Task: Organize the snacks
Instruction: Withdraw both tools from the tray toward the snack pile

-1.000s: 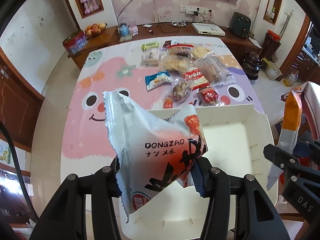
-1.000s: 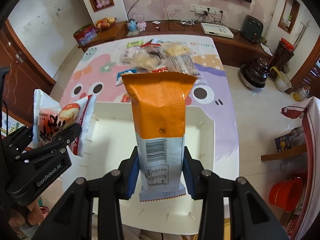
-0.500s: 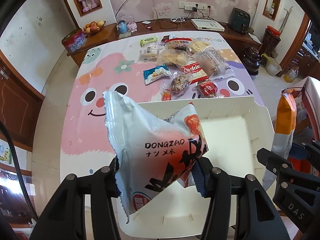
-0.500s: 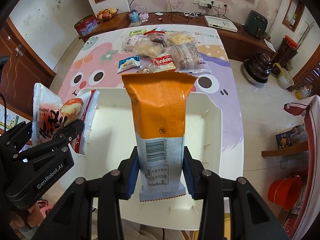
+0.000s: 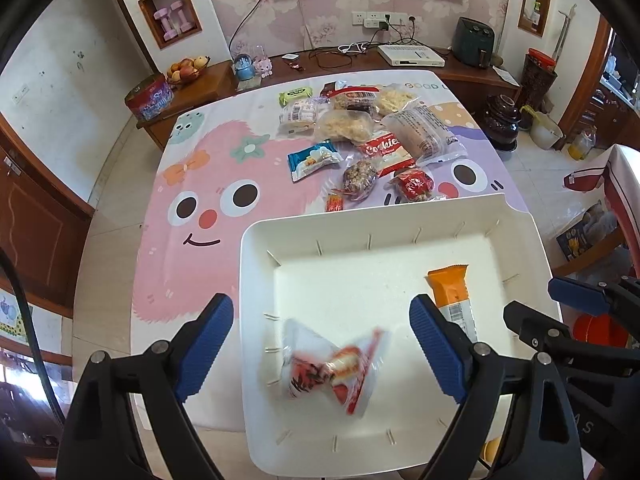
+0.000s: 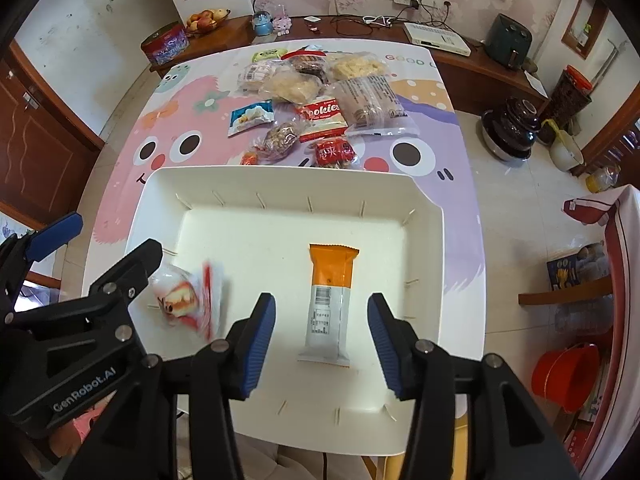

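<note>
A white bin (image 5: 256, 280) (image 6: 428, 280) stands at the near edge of the table. A white and red snack packet (image 5: 336, 368) (image 6: 188, 300) shows blurred inside the bin at its left. An orange and white bar packet (image 6: 330, 300) (image 5: 454, 300) lies flat in the bin at its right. My left gripper (image 5: 320, 348) is open and empty above the red packet. My right gripper (image 6: 322, 344) is open and empty above the bar packet. Several more snack packets (image 5: 360, 132) (image 6: 316, 96) lie in a heap on the table beyond the bin.
The table has a pink and purple cartoon cloth (image 5: 208, 184). A wooden sideboard (image 5: 460, 68) with a fruit bowl (image 5: 188, 68) and a red tin (image 5: 150, 96) runs behind it. A red bucket (image 6: 568, 376) stands on the floor at the right.
Both grippers have opened. The white and red packet and the orange bar packet have dropped out of the jaws into the bin.
</note>
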`<state>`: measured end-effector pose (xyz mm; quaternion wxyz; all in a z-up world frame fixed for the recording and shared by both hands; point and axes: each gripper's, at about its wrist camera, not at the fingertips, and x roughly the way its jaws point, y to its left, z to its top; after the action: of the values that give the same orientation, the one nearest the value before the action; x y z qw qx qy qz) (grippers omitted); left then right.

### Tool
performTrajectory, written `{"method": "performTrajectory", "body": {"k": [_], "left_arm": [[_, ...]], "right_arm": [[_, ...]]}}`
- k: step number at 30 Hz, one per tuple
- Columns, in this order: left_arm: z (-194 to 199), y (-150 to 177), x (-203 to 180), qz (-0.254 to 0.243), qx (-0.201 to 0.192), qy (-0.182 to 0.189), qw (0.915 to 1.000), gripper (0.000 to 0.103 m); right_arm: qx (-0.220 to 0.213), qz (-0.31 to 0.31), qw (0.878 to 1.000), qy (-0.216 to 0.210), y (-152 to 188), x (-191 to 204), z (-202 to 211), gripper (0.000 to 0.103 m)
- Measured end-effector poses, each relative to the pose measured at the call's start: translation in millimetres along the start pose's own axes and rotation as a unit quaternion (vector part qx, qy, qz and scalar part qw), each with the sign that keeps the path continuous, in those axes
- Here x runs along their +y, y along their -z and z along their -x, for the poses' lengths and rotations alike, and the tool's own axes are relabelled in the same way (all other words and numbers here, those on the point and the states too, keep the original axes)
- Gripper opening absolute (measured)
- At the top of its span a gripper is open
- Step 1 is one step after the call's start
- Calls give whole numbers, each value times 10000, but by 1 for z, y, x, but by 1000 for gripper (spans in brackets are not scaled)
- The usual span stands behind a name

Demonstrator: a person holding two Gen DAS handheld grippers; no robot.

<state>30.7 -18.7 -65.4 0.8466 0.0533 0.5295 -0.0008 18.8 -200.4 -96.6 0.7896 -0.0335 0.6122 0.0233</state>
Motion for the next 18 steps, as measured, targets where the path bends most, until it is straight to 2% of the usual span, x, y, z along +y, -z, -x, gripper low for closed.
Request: {"method": "performTrajectory", "body": {"k": [18], "left_arm": [[1, 0, 0, 11, -27, -11, 10000, 89]], "right_arm": [[-207, 13, 9998, 8, 1, 2, 12, 49]]}}
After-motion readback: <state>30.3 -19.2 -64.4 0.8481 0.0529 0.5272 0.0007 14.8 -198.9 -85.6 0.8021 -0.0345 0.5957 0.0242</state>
